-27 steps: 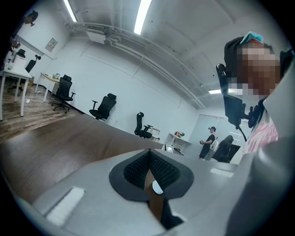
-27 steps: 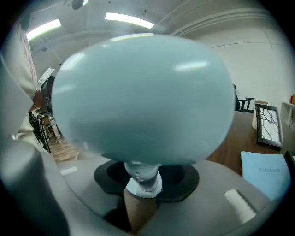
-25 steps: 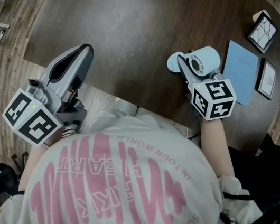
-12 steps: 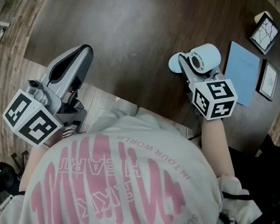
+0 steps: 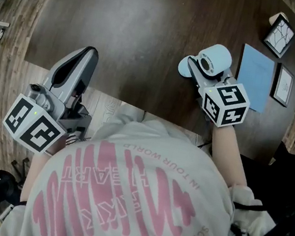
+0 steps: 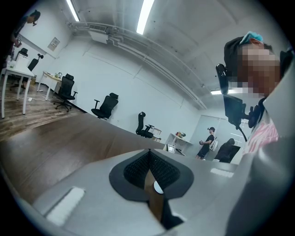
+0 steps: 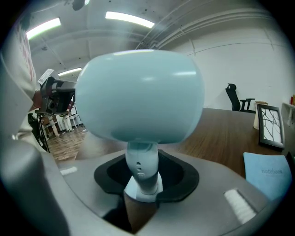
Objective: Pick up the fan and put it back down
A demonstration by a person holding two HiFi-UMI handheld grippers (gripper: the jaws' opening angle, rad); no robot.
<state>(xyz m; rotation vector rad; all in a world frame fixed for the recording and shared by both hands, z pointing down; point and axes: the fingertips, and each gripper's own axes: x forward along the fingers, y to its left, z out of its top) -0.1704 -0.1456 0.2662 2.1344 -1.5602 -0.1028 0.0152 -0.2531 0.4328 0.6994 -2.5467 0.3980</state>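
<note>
Grips the fan [image 7: 138,92] with the right tool [image 7: 143,186]: jaws drawn in narrow on the slim neck, pads pressed to both its sides just above the small white foot. Carries the rounded pale blue head above the jaws, large enough to fill most of the right gripper view. Reaches, in the head view, over the dark desk [image 5: 130,21] close to its near edge, with the fan at the tip. Cannot tell whether the foot touches the desk or hangs just clear of it.

Holds the left tool [image 6: 150,171] fully closed, pad against pad, with nothing between. Points it across the near left edge of the desk, tip above the dark top and body out over the wooden floor [image 5: 2,77]; cannot tell whether it rests on the edge.

Finds, just right of the fan, a light blue notebook [image 5: 255,76] lying flat on the desk. Finds a small framed picture [image 5: 281,83] just beyond the notebook's right side, and a second frame [image 5: 278,33] toward the back of the desk. Shows a white shirt [image 5: 133,197] with pink print at the bottom of the head view, and office chairs [image 6: 105,107] across the room in the left gripper view.
</note>
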